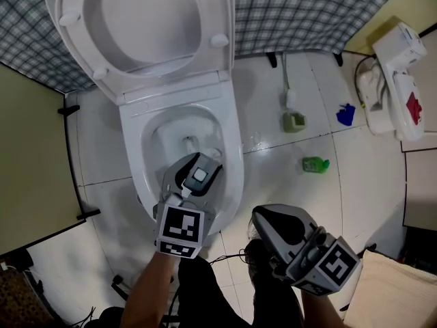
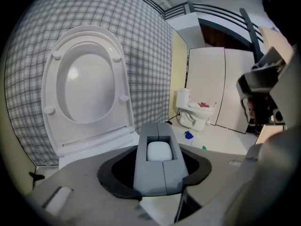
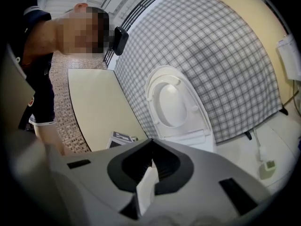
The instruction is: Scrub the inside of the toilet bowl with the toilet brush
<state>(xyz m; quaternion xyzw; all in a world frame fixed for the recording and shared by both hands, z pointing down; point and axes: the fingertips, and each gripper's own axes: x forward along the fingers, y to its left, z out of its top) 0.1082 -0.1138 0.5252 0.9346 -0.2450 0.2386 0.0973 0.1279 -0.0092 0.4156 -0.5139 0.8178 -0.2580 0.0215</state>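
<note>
From the head view, I saw the toilet bowl (image 1: 134, 157) with its lid (image 1: 147, 19) standing up against the checked wall (image 1: 307, 9). My left gripper (image 1: 198, 167) hung right over the bowl. Its 2 jaws squeezed a grey block (image 1: 200, 177) with a white bit in the middle, and I could not tell what that block was. My right gripper (image 1: 263, 218) was lower down, beside the toilet and close to my legs. The toilet brush (image 1: 289, 100) stood in its holder (image 1: 294, 122) on the white floor, to the right of the toilet and well apart from both grippers. A green bottle (image 1: 315, 164) lay near it, and so did a blue thing (image 1: 346, 115). In the left gripper view, the jaws stood partly apart with the grey block (image 2: 157, 175) held tight between them. The raised lid (image 2: 87, 88) was straight ahead, and the blue thing (image 2: 188, 135) lay on the floor off to the right. In the right gripper view, the 2 jaws met at the tips and held nothing that I could make out. Only a thin white sliver showed in the crack below them. The lid (image 3: 171, 102) rose ahead, and the toilet brush (image 3: 259, 149) stood in its holder (image 3: 268, 166) at the far right, by the wall.
</note>
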